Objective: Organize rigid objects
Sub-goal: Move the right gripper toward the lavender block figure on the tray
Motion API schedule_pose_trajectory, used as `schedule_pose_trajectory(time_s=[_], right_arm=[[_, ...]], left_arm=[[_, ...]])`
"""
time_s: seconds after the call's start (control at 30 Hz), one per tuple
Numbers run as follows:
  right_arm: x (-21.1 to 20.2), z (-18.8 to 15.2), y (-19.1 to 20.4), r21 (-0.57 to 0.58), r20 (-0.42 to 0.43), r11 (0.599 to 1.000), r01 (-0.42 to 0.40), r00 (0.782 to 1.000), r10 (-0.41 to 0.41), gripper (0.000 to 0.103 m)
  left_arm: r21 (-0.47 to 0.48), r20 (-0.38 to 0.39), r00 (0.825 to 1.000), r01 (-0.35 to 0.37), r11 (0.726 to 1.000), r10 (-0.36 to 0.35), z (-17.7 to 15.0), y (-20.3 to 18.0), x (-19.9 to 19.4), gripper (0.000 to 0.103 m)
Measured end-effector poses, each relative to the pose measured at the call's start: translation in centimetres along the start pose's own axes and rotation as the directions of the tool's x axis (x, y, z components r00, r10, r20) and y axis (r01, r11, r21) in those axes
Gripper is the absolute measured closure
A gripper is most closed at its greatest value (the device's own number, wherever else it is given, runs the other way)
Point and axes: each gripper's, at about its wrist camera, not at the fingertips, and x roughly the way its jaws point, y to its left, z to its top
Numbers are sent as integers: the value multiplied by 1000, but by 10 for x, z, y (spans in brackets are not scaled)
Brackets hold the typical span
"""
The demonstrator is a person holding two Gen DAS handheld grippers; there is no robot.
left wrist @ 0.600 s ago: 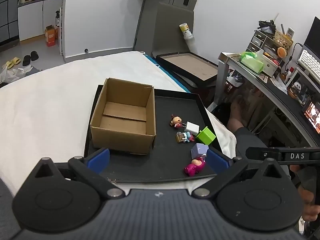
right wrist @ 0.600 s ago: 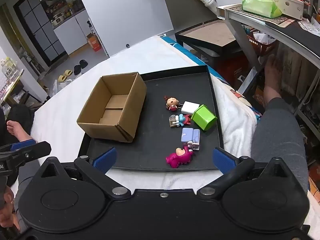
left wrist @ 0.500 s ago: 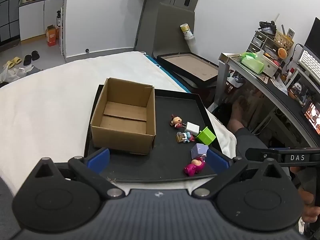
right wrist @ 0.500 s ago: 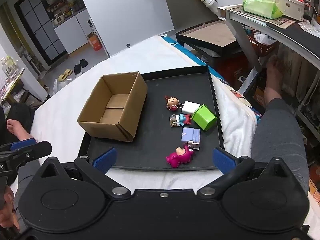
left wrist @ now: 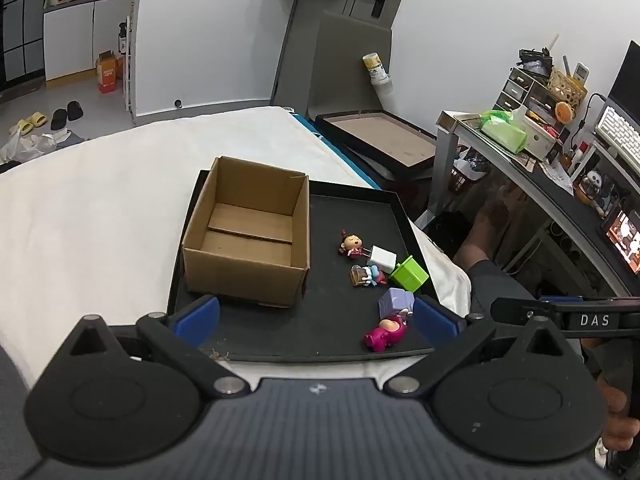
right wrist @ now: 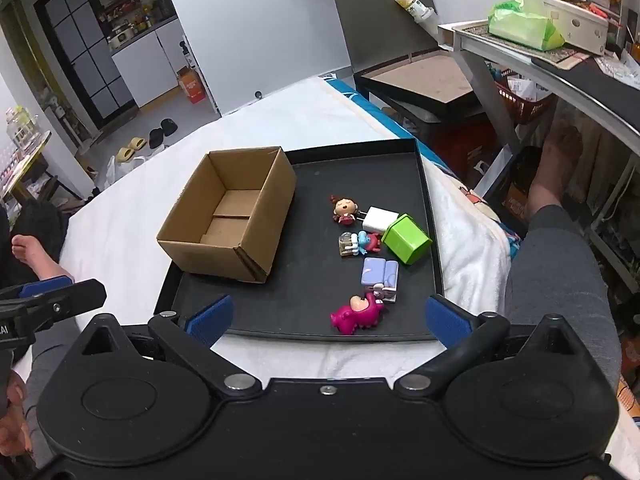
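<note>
A black tray [right wrist: 430,216] lay on a white bed [right wrist: 328,120]. On its 9 o'clock side stood an open cardboard box [right wrist: 228,216], empty. The toys clustered toward 3 o'clock: a doll [right wrist: 344,207] touching a white charger [right wrist: 380,218], a green cube [right wrist: 406,239] just beside it, a small blue-and-red figure [right wrist: 360,243], a lilac block [right wrist: 379,272] and, nearest at 6 o'clock, a pink figure [right wrist: 357,313]. The left gripper [left wrist: 316,316] and right gripper [right wrist: 326,318] both hovered short of the tray's near edge, fingers [right wrist: 210,314] spread wide, holding nothing.
</note>
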Motion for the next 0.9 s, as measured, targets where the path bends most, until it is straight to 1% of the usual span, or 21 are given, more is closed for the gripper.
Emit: schedule_pose_trajectory(time_s=[0.3,0.53,0.9], right_arm=[[-7,-4,2,-13,17,1000,-9,1000,9,0],[-13,-9,3,-22,32,1000,-12,999,13,0],[-22,-12,4,-30,46,999,-14,999,16,0]], left_arm=[[3,4,1000,1,1000,-1,1,1,-2,1],[8,25,1000,-7,1000,7,-3,0,-14,1],[25,29,1000,-8,1000,7,-4,-5,-23,1]])
